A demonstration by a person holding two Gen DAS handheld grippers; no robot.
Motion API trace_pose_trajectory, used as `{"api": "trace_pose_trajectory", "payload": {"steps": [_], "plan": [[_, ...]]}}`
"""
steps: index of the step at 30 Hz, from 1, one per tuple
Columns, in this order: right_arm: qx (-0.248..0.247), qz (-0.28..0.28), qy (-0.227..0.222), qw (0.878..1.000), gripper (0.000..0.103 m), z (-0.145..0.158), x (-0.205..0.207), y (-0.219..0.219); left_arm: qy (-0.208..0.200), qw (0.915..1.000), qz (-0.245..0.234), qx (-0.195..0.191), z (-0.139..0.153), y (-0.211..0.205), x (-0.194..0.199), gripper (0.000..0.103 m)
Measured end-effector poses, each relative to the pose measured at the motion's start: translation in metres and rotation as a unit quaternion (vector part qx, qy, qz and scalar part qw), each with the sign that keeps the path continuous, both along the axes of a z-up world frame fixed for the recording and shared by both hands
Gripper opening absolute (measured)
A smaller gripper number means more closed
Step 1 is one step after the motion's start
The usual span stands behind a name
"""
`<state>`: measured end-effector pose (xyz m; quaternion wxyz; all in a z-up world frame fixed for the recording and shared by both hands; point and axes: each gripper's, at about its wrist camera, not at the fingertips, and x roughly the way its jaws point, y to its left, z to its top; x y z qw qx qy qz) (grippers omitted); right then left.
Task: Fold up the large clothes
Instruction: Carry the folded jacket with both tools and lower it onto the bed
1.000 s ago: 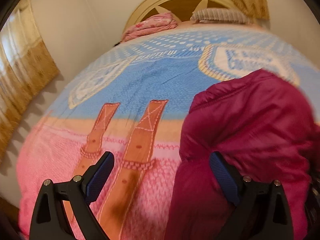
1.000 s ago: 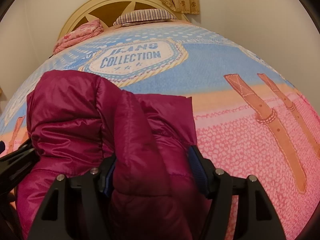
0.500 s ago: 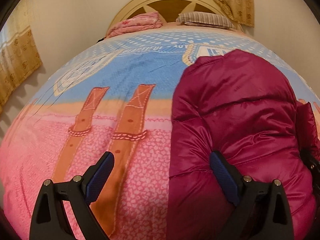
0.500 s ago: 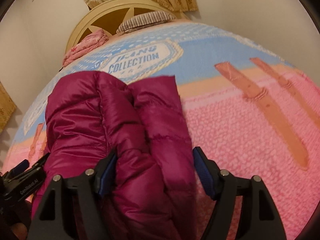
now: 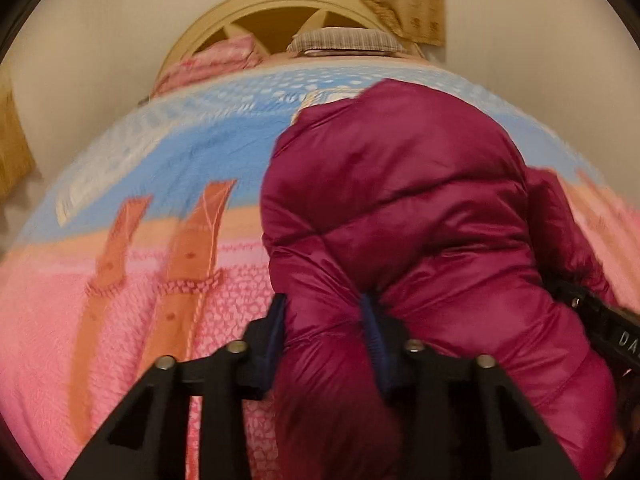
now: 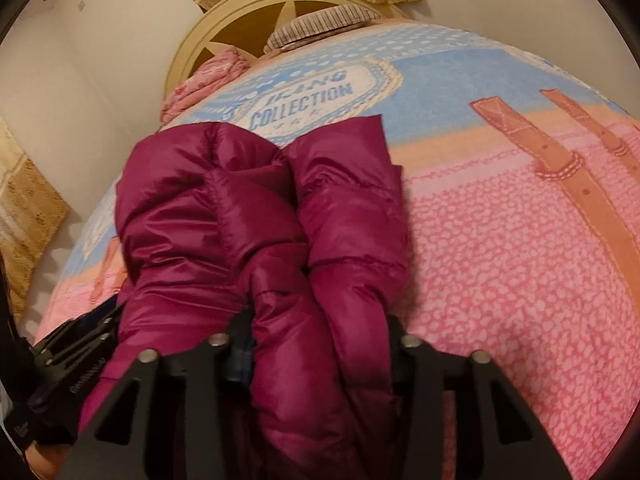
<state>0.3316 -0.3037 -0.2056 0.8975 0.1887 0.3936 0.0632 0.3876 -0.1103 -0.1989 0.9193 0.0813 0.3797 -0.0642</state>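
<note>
A magenta puffer jacket [image 5: 408, 208] lies bunched on the bed, its near edge at the bed's front. It also shows in the right wrist view [image 6: 224, 220]. My left gripper [image 5: 326, 332] is shut on a fold at the jacket's near left edge. My right gripper [image 6: 316, 344] is shut on a thick roll of the jacket's near right part, which fills the gap between its jaws. The right gripper's body shows at the right edge of the left wrist view [image 5: 600, 320]. The left gripper shows at the lower left of the right wrist view [image 6: 68, 356].
The bed is covered by a pink and blue blanket [image 6: 500, 240] with printed brown straps. A striped pillow [image 5: 344, 42] and a folded pink cloth [image 5: 216, 60] lie by the round headboard [image 6: 248, 12]. Curtains hang at the back and left.
My left gripper was open beside the jacket; it has moved right and shut on the jacket's edge. My right gripper has closed tighter on its roll. The jacket has bunched up.
</note>
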Motion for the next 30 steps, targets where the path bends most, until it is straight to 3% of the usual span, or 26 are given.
{"api": "trace_pose_trajectory", "payload": {"steps": [3, 6, 16, 30], "plan": [[-0.002, 0.009, -0.011, 1.000, 0.025, 0.006, -0.011, 0.005, -0.006, 0.9997, -0.002, 0.024, 0.008, -0.008, -0.009, 0.016], [0.010, 0.009, -0.014, 1.000, 0.023, 0.013, -0.024, 0.006, -0.022, 0.9990, 0.003, 0.039, 0.021, -0.009, -0.025, 0.012], [0.028, 0.055, -0.061, 0.996, 0.022, 0.049, -0.064, 0.044, -0.062, 0.9960, 0.050, 0.039, 0.065, 0.042, -0.079, 0.010], [0.024, 0.124, -0.082, 0.989, 0.022, 0.073, -0.058, 0.114, -0.088, 0.9897, 0.110, 0.029, 0.097, 0.123, -0.112, 0.010]]}}
